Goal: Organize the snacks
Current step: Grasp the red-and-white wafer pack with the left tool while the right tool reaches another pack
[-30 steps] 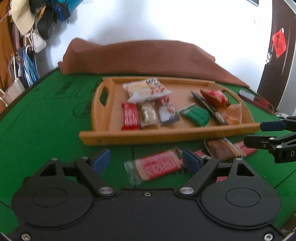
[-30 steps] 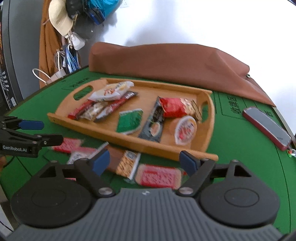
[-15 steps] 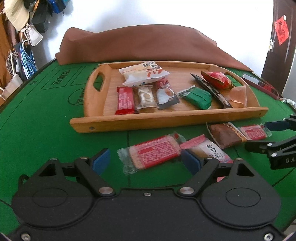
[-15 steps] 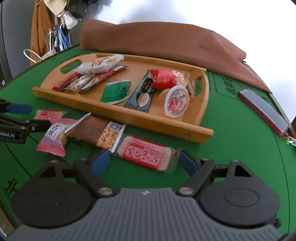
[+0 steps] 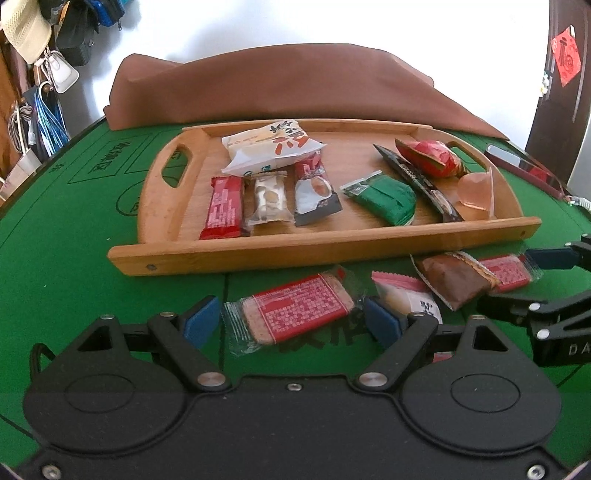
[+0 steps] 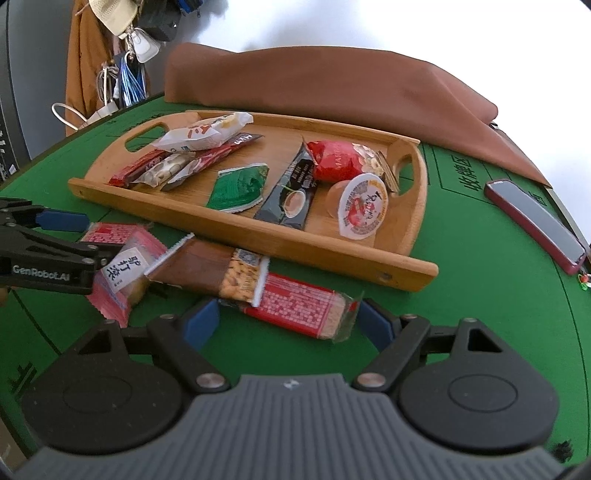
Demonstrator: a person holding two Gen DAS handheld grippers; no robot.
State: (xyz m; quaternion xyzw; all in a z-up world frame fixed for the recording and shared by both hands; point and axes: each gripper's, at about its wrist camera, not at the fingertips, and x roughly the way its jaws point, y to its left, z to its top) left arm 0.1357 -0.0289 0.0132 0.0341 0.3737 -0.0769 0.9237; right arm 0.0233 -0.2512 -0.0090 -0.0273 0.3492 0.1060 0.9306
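My left gripper (image 5: 291, 323) is open low over the green table, with one red cracker pack (image 5: 299, 306) lying between its blue pads, untouched. My right gripper (image 6: 290, 325) is open too and straddles a second red cracker pack (image 6: 299, 304) the same way. Between the two packs lie a pink pack (image 6: 125, 266) and a brown peanut bar (image 6: 210, 269). Behind them is the wooden tray (image 5: 295, 251), which holds several wrapped snacks and a jelly cup (image 6: 362, 210).
A brown cloth (image 5: 280, 85) is heaped behind the tray. A phone in a red case (image 6: 535, 221) lies on the table to the tray's right. Bags and a hat (image 5: 26, 29) hang at the far left. The green felt left of the tray is bare.
The left gripper has come forward and lower, so its red pack now sits between the pads. The right view has tipped down toward its own pack. Both jaws stay equally wide.
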